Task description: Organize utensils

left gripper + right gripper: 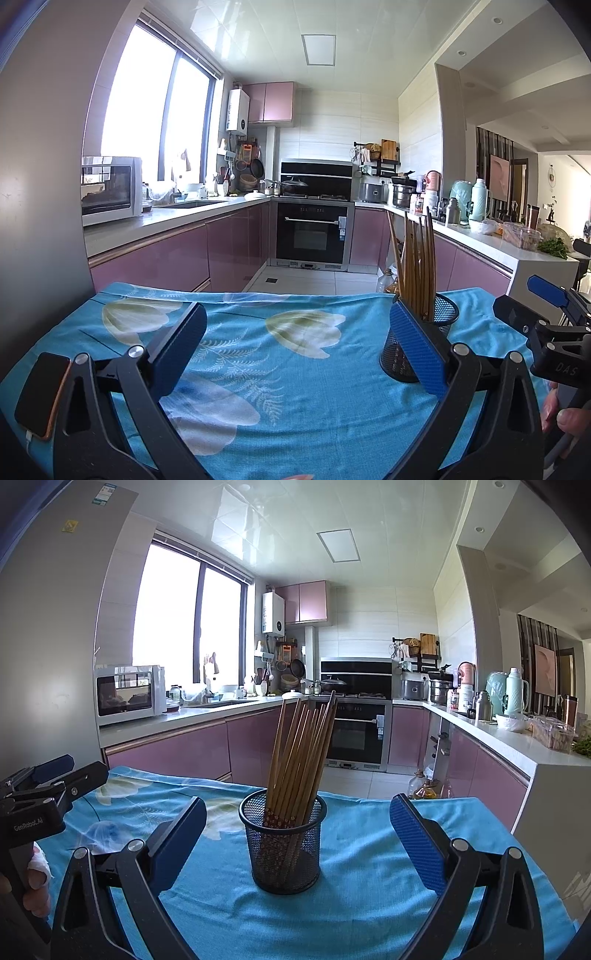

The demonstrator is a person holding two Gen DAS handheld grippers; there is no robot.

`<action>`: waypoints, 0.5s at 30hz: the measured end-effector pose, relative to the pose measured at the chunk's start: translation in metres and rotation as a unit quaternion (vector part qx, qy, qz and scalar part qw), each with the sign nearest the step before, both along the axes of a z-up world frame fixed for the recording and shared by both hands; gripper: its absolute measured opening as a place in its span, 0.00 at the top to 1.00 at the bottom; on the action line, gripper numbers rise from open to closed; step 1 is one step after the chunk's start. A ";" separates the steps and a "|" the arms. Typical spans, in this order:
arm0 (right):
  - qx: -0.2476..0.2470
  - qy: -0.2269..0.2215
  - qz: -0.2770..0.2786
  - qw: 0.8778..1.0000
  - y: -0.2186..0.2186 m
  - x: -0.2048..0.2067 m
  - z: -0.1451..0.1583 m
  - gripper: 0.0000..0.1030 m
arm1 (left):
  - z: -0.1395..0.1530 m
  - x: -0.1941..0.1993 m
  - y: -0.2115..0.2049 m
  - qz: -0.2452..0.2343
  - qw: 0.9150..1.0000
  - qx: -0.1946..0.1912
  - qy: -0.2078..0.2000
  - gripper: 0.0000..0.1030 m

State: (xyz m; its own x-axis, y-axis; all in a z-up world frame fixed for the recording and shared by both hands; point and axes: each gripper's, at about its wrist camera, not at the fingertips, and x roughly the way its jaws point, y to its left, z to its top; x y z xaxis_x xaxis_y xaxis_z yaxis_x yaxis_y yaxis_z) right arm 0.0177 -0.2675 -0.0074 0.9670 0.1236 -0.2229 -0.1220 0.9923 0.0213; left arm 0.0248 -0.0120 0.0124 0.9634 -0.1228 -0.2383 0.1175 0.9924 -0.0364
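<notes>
A black mesh cup [284, 845] stands upright on the blue flowered cloth [369, 849], holding several wooden chopsticks [299, 753] that lean right. My right gripper [297, 834] is open, its blue pads [417, 842] apart on either side of the cup, nothing touching. In the left wrist view the same cup [439, 317] and chopsticks [417, 266] sit behind the right pad [417, 347] of my left gripper [295, 343], which is open and empty over the cloth [277, 350]. The right gripper's tip [546, 291] shows at the right edge there.
A phone [40, 395] lies at the cloth's left edge. Behind the table runs a kitchen with pink cabinets [173, 749], an oven [354, 731], a microwave [129, 694] and a cluttered right counter [517, 723]. A hand [37, 878] holds the left gripper's handle.
</notes>
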 end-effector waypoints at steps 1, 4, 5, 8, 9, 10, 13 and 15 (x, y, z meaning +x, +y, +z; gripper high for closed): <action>0.000 0.000 -0.001 1.000 0.000 0.000 0.000 0.07 | 0.000 0.000 0.000 0.000 1.000 0.000 0.001 0.05; -0.001 0.002 0.000 1.000 0.001 0.001 -0.001 0.07 | -0.001 0.001 0.000 0.000 1.000 0.000 0.001 0.05; -0.001 0.003 0.000 1.000 0.000 0.001 -0.001 0.07 | -0.001 0.000 0.000 0.000 1.000 0.000 0.001 0.05; -0.001 0.003 -0.001 1.000 0.000 0.001 -0.001 0.07 | -0.001 0.000 0.000 0.000 1.000 0.000 0.001 0.05; -0.002 0.003 -0.001 1.000 0.000 0.001 -0.001 0.07 | -0.001 0.000 0.000 0.000 1.000 0.000 0.001 0.05; -0.001 0.003 -0.001 1.000 0.000 0.001 -0.001 0.07 | -0.002 0.000 0.000 0.000 1.000 0.000 0.001 0.05; -0.001 0.005 -0.001 1.000 0.000 0.001 -0.001 0.07 | -0.002 0.000 0.000 -0.001 1.000 -0.002 0.002 0.05; 0.000 0.005 -0.001 1.000 0.000 0.000 -0.001 0.07 | -0.002 0.001 0.000 -0.002 1.000 -0.004 0.003 0.05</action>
State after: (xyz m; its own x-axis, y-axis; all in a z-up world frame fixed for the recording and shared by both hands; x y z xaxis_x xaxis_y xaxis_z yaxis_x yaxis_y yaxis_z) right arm 0.0180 -0.2674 -0.0083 0.9651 0.1208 -0.2323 -0.1191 0.9927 0.0215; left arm 0.0254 -0.0115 0.0102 0.9616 -0.1280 -0.2428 0.1207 0.9917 -0.0447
